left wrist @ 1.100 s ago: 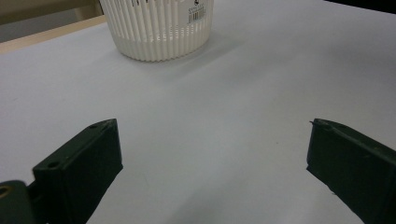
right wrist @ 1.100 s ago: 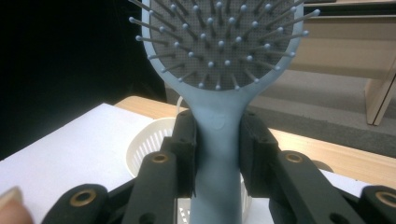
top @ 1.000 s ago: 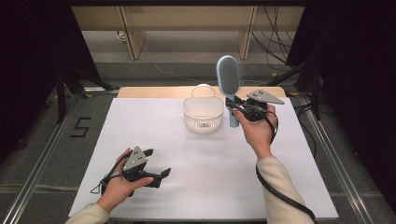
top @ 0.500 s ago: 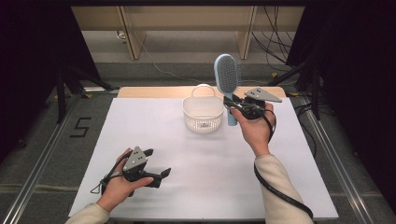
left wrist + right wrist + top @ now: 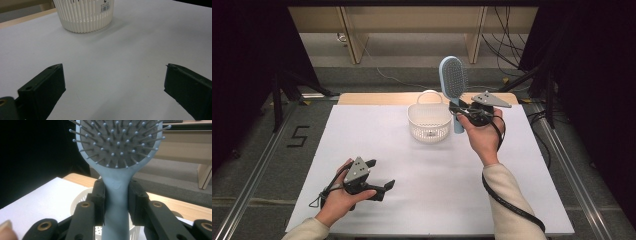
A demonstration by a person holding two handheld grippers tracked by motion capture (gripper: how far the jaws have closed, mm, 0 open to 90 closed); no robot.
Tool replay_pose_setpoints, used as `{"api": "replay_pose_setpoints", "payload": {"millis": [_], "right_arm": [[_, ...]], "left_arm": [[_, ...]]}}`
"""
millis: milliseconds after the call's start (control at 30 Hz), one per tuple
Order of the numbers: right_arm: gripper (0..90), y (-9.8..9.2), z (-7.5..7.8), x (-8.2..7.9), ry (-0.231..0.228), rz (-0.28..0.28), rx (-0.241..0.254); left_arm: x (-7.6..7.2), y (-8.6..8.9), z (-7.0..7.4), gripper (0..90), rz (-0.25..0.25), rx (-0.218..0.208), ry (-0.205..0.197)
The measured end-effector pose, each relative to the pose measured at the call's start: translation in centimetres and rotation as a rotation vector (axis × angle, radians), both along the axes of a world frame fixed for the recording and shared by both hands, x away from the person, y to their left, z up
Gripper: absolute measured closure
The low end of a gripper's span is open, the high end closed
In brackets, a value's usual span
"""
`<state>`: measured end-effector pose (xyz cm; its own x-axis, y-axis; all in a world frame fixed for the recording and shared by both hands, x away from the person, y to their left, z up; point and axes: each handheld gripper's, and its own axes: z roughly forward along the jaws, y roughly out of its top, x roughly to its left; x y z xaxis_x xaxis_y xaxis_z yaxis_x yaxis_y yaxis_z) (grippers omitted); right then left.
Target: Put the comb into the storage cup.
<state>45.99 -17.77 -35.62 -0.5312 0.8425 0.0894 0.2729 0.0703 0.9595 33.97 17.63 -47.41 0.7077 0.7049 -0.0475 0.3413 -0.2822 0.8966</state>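
A light blue hairbrush stands upright in the air just right of a white ribbed basket at the back middle of the table. My right gripper is shut on its handle; in the right gripper view the handle sits clamped between the two black jaws, bristles facing the camera, with the basket behind. My left gripper rests low near the table's front left, open with nothing between its jaws. In the left gripper view the basket stands farther ahead.
A white sheet covers the table, with a wooden strip along its far edge. Metal rails run along both sides. A black cable trails from the right gripper along the forearm.
The hairbrush has tilted and shifted slightly left toward the basket with the right hand. The left hand and gripper have stayed put.
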Motion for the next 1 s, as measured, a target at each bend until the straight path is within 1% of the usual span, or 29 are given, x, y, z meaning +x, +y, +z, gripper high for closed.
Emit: {"api": "replay_pose_setpoints", "payload": {"millis": [1000], "right_arm": [[70.5,0.99,0.57,0.69,-0.007,0.009,0.0]], "left_arm": [[-0.01,-0.01,0.03,2.6,0.001,-0.004,-0.002]]}}
